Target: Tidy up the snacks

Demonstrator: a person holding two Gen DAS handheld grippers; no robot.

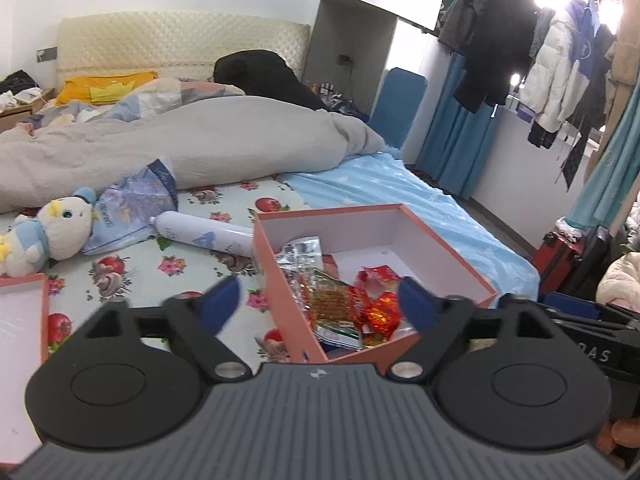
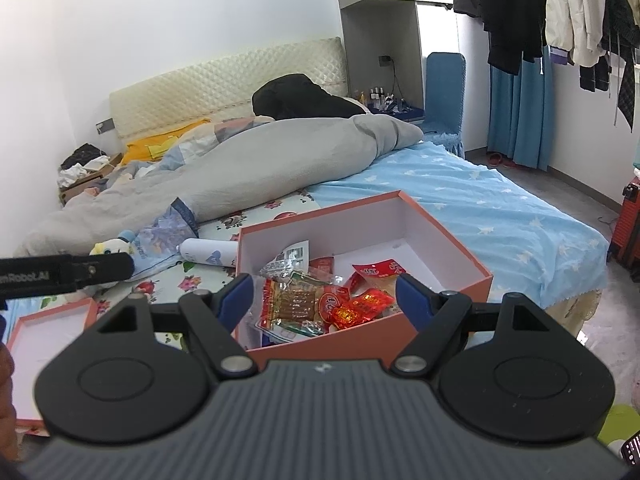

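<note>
Left wrist view shows the left gripper [image 1: 318,304] spread wide and holding nothing above the near end of the orange box [image 1: 452,268] on the bed; snack packets [image 1: 344,304] lie heaped inside that near end. Right wrist view shows the right gripper [image 2: 326,300] likewise released over the same box [image 2: 448,256]; its lid [image 2: 48,344] lies left of the box, and a white bottle [image 2: 208,254] rests just behind the box's left corner.

A grey duvet [image 1: 192,148] lies heaped across the bed, with a black garment [image 1: 264,72] against the quilted cream headboard [image 1: 176,40]. A plush duck [image 1: 44,236] in blue, a crumpled blue bag [image 1: 132,208] and a white bottle [image 1: 204,234] lie on the flowered sheet [image 1: 160,268]. Coats [image 1: 516,40] hang above blue curtains [image 2: 520,112]; a red suitcase [image 1: 560,256] stands beside the bed.
</note>
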